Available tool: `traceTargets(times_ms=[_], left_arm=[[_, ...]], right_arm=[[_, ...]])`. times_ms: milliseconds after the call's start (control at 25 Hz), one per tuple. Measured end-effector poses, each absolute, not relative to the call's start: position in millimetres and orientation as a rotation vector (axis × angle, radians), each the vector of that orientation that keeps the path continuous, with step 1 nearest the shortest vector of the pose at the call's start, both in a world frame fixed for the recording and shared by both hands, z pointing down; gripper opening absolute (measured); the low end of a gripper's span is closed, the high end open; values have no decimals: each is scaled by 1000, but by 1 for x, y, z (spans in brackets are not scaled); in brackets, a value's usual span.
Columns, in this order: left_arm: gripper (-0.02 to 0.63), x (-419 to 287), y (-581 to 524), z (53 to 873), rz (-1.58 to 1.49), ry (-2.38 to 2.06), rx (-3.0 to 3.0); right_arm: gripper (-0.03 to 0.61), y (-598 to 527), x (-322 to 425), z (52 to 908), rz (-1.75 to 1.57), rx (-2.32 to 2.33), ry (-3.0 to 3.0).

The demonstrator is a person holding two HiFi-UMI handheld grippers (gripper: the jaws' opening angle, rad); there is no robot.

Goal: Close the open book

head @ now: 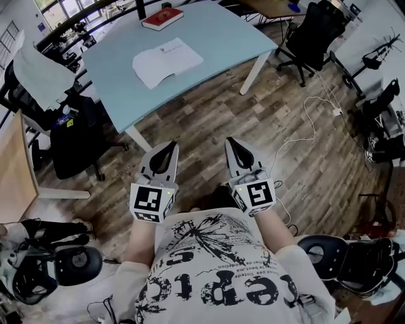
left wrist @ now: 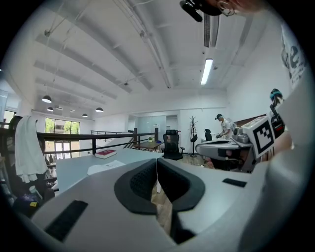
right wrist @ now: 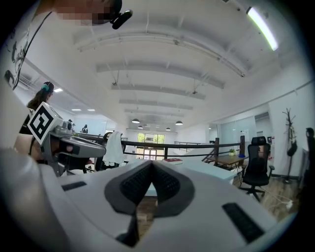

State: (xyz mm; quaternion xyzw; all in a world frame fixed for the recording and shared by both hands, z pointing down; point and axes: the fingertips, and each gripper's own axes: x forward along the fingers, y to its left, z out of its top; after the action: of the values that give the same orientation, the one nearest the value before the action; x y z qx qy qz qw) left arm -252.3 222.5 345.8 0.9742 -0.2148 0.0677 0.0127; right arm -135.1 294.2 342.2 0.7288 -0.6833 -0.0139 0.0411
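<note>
Standing well back from the table (head: 215,38), the person holds both grippers out over the wood floor (head: 209,120), and in the head view neither is anywhere near the work. The left gripper (head: 169,147) and the right gripper (head: 233,143) point toward the table side by side, each with its jaws pressed together and nothing in them. The book (head: 166,61) lies open on the tabletop, white pages up, well apart from both grippers. A red book (head: 162,18) sits closed nearer the far edge. In the left gripper view the dark pads meet along a thin line with only floor showing below them. The open pages are a pale patch on the table off to the left, with the red book beyond. In the right gripper view the jaws are likewise closed on nothing, the table lies ahead, and the red book is just visible on it. I can't pick out the open book there. By my reckoning nothing of the task is done: the approach, catching one side of the book and folding it over are all left.
</note>
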Motion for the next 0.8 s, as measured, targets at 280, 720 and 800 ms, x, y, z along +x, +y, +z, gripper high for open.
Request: traceTargets(times_ms=[280,720,800], left_arm=[[20,-222,174,367,248,-805,2996],[20,-113,35,380,258,-1111,2839],[20,-86,9,381,259,-1168,2800]], right_arm=[[11,236,-95,365,-75,2137,-2156],[11,64,30,373,-97,1890,-2360],[11,31,58,374,-86,1817,-2393]])
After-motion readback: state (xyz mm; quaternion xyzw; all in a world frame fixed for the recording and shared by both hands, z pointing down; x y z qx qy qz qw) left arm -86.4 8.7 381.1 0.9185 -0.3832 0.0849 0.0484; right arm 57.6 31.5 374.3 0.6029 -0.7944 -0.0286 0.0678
